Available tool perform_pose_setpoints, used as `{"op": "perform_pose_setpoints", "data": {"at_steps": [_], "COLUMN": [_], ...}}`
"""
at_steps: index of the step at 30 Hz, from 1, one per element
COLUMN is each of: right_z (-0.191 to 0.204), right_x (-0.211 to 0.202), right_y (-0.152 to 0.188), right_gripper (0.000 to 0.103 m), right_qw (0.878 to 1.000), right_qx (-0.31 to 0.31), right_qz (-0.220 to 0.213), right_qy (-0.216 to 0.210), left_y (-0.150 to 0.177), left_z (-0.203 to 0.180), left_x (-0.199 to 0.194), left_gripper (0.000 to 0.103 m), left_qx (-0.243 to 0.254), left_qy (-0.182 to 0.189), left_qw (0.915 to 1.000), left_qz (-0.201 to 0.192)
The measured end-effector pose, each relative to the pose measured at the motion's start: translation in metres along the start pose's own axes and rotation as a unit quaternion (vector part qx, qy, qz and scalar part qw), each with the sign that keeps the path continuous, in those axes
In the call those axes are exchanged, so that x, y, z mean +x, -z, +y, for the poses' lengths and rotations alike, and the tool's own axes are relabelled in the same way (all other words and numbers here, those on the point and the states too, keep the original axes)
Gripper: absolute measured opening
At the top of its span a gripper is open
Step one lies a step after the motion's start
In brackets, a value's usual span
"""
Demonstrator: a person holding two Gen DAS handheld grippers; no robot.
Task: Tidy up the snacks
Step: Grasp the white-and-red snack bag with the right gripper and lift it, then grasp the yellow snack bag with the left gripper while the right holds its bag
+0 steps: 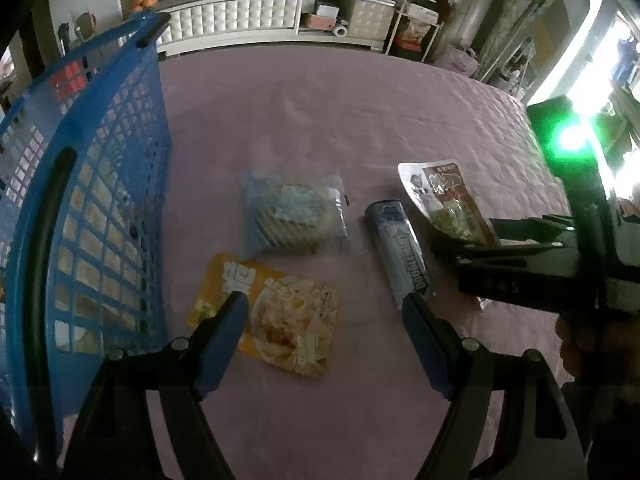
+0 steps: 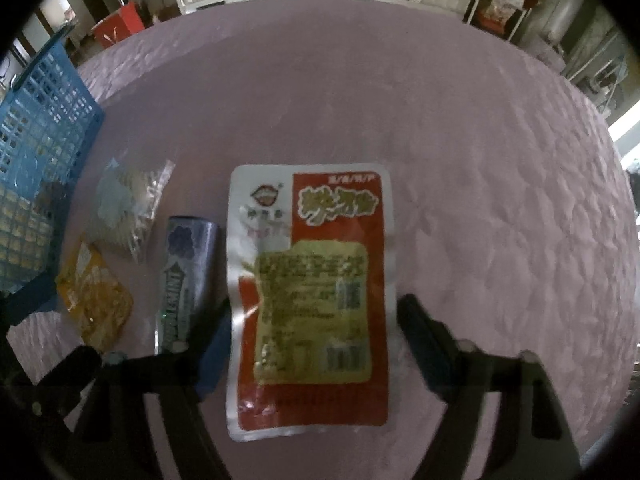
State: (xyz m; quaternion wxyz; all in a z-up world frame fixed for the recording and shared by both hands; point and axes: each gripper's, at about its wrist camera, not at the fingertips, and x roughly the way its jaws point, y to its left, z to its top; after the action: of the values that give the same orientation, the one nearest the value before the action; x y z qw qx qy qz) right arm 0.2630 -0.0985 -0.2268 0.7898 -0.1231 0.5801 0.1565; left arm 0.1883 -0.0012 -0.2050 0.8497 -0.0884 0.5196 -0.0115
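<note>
Four snacks lie on a pink quilt (image 1: 320, 100). An orange pouch (image 1: 288, 320) (image 2: 96, 304) sits nearest the blue mesh basket (image 1: 120, 160) (image 2: 40, 140). Beside it are a clear blue-printed packet (image 1: 292, 216) (image 2: 124, 208) and a dark mint tube (image 1: 400, 248) (image 2: 186, 272). The red and white pouch (image 1: 444, 196) (image 2: 316, 280) lies flat at the right. My left gripper (image 1: 324, 302) hangs open above the orange pouch's right edge, holding nothing. My right gripper (image 2: 314, 312) points down with a finger on each side of the red and white pouch, close to its edges.
The basket stands tilted at the quilt's left, with pale packets visible through its mesh. A white tufted cabinet (image 1: 240, 20) and wire shelves (image 1: 420, 8) line the far side. A red box (image 2: 120, 24) stands beyond the quilt's left corner. Bright window light (image 1: 576, 140) glares at the right.
</note>
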Motion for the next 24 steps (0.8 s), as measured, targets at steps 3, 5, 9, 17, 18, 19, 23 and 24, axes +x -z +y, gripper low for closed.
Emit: {"op": "perform_pose_setpoints", "data": {"at_steps": [3, 5, 9, 17, 18, 19, 23, 24], "right_z": [-0.009, -0.016, -0.011, -0.027, -0.024, -0.023, -0.023, -0.021], "right_x": [-0.006, -0.016, -0.021, -0.031, -0.037, -0.036, -0.036, -0.034], "right_y": [0.008, 0.021, 0.035, 0.040, 0.042, 0.043, 0.042, 0.040], "right_gripper": [0.057, 0.034, 0.034, 0.034, 0.034, 0.034, 0.035, 0.035], "right_qw": [1.000, 0.998, 0.996, 0.992, 0.991, 0.991, 0.989, 0.989], "right_qx": [-0.003, -0.007, -0.049, -0.062, -0.065, -0.069, -0.075, -0.075], "right_qz": [-0.013, -0.033, -0.052, -0.075, -0.076, -0.077, -0.080, -0.080], "right_qy": [-0.026, -0.057, -0.049, -0.082, -0.084, -0.085, -0.095, -0.099], "left_y": [0.002, 0.007, 0.020, 0.039, 0.039, 0.038, 0.029, 0.026], "left_z": [0.000, 0.003, 0.011, 0.021, 0.022, 0.022, 0.021, 0.022], "left_x": [-0.001, -0.004, -0.010, -0.009, -0.007, -0.006, 0.001, 0.004], "left_gripper": [0.077, 0.077, 0.077, 0.077, 0.077, 0.077, 0.077, 0.077], "left_qx": [-0.018, -0.040, -0.101, -0.172, -0.178, -0.185, -0.197, -0.202], "left_qy": [-0.009, -0.013, -0.008, -0.047, -0.050, -0.054, -0.090, -0.097], "left_qw": [0.9998, 0.9991, 0.9948, 0.9840, 0.9827, 0.9813, 0.9763, 0.9746], "left_qz": [0.001, -0.003, -0.009, -0.005, -0.005, -0.005, -0.006, -0.008]}}
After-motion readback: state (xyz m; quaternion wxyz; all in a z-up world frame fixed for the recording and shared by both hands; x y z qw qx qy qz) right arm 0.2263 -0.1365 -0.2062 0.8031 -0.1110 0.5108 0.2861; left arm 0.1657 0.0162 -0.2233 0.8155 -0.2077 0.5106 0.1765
